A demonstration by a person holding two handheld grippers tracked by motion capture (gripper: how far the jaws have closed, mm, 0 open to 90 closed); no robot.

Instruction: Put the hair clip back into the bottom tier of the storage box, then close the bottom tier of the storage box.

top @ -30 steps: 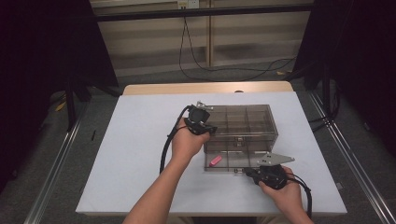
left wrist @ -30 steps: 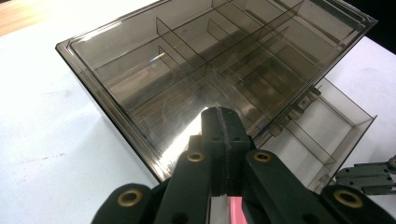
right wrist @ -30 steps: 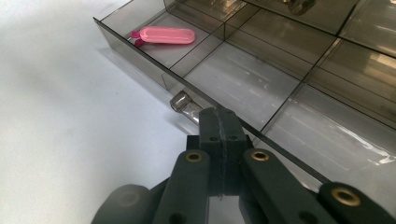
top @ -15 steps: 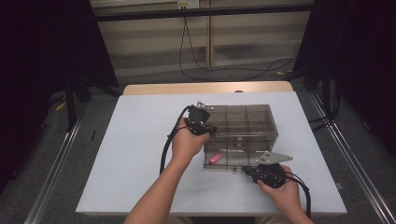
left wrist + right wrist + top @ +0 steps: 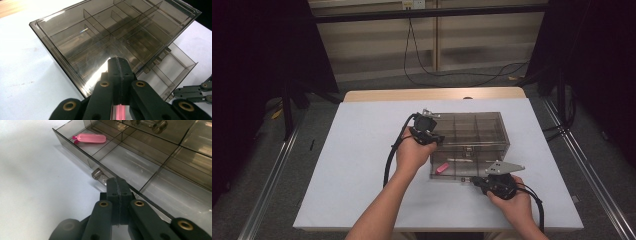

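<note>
Near the desk's [image 5: 362,150] front edge, both forearms reach in: left gripper [image 5: 117,75] jaws closed atop smoky drawer organizer [image 5: 472,131], right gripper [image 5: 117,195] closed at pulled-out drawer [image 5: 140,162] holding pink clip [image 5: 90,138].

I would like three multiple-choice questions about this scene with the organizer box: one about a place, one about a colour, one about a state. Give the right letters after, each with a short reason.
1. Where does the small capsule-shaped item lie?
A. in the pulled-out drawer
B. on top of the box
C. on the bare table

2. What colour is that item?
A. green
B. pink
C. yellow

3. How do the right gripper's jaws stand?
A. wide open
B. pressed together
C. shut on the cable

Answers:
1 A: the pink item sits in a corner compartment of the drawer that sticks out of the smoky clear box.
2 B: it shows plainly pink in the right gripper view and the high view.
3 B: the right gripper shows its two jaws meeting, just by the drawer's front edge, near its clear knob.
</note>
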